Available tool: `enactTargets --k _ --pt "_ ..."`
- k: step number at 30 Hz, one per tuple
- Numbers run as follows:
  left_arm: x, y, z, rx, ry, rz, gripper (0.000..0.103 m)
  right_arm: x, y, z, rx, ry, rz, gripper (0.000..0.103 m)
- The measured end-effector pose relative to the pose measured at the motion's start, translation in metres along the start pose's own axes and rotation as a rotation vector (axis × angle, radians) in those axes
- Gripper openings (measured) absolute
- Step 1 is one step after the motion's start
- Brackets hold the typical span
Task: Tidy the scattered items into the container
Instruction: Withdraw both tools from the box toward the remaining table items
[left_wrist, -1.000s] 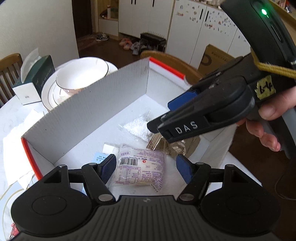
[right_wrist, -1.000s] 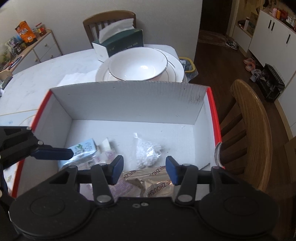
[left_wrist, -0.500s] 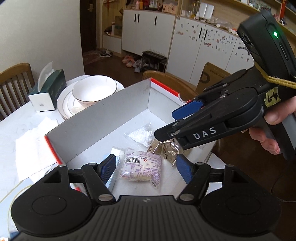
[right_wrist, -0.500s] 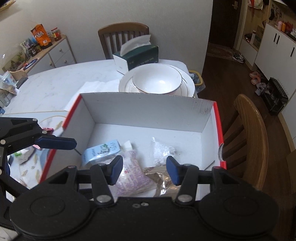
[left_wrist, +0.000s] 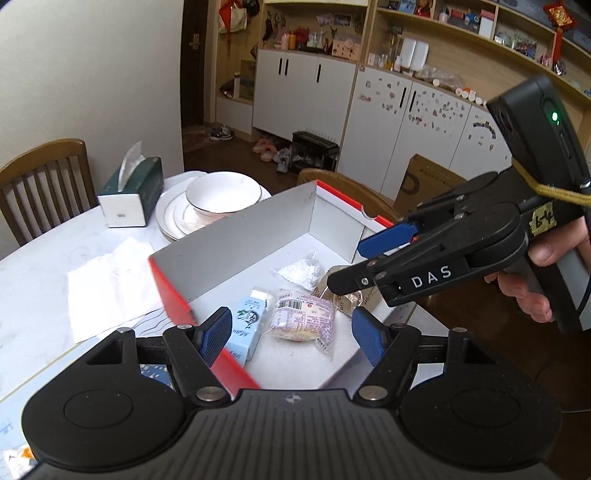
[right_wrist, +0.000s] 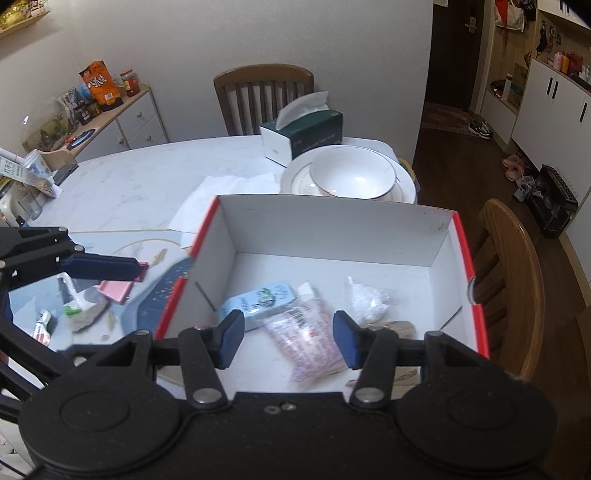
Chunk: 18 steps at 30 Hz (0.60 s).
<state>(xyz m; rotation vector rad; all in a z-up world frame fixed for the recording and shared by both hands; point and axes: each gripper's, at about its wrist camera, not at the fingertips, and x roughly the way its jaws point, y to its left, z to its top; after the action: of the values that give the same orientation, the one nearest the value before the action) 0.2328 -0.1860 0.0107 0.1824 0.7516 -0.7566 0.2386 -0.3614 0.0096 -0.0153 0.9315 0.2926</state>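
Note:
The white cardboard box (right_wrist: 332, 229) with red rims (left_wrist: 236, 254) holds a light blue carton (right_wrist: 258, 302), a pink snack packet (left_wrist: 303, 319), a clear bag of white bits (left_wrist: 301, 269) and a brown foil packet (left_wrist: 345, 295). My left gripper (left_wrist: 291, 336) hangs open above the box's near left corner, nothing between its pads. My right gripper (right_wrist: 289, 339) hovers over the box with its jaws opening and empty; it also shows from the side (left_wrist: 364, 260). Left of the box lie a pink flat item (right_wrist: 116, 290), a crumpled wrapper (right_wrist: 86, 314) and a small tube (right_wrist: 42, 325).
A dark blue lid (right_wrist: 162, 295) lies against the box's left side. Behind the box stand a bowl on plates (right_wrist: 351, 177), a green tissue box (right_wrist: 303, 133) and a paper napkin (left_wrist: 110, 284). A wooden chair (right_wrist: 509, 266) stands to the right.
Both grippers have risen and drawn back from the box, which now looks smaller and shows whole. The right jaws stand a little wider. The items in the box have not moved.

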Motion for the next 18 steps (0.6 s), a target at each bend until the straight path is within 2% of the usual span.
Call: enactTargets --k 6,9,11,18 --pt "-0.033 0.013 -0.014 -0.014 -0.041 0.033 0.071 -0.011 0.026 -0.007 -0.01 -0.037 0.008 0.063" --pt "-0.049 0.021 -0.022 -0.023 -0.067 0.052 0.078 -0.014 0.04 -0.01 -0.016 -0.051 0.014 0.064" --pt "-0.06 0.026 -0.028 -0.031 -0.08 0.054 0.078 -0.017 0.049 -0.012 -0.017 -0.061 0.019 0.068" --pt "-0.085 0.049 -0.052 -0.081 -0.088 0.083 0.081 -0.024 0.085 -0.02 -0.052 -0.099 0.024 0.078"
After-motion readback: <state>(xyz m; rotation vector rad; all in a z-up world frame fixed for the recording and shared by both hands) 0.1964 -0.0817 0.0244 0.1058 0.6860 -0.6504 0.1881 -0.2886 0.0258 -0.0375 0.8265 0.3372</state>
